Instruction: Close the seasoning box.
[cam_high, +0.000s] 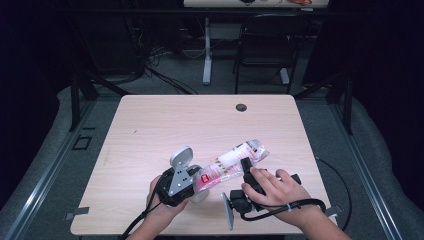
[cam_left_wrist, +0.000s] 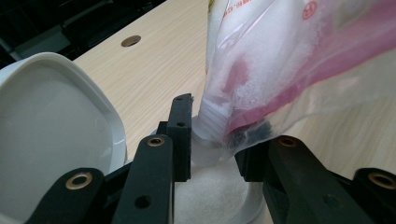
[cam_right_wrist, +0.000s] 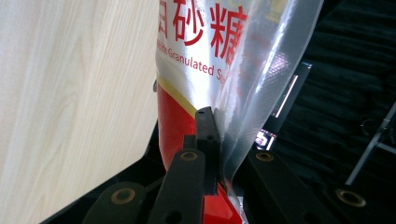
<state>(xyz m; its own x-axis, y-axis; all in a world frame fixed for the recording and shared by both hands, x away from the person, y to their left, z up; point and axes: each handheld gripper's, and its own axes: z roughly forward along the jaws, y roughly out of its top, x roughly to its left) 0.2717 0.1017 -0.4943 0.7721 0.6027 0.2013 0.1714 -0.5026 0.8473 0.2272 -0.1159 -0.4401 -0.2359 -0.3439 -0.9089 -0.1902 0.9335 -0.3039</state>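
The sugar bag (cam_right_wrist: 205, 51) is clear plastic with red Chinese characters, a red lower band edged with a thin yellow line, and white sugar (cam_left_wrist: 261, 60) showing through. The container (cam_left_wrist: 219, 186) and its lid (cam_left_wrist: 51, 126) are white. Both claws have black jaws with brass-coloured rivets. The table (cam_high: 165, 125) is pale wood grain.
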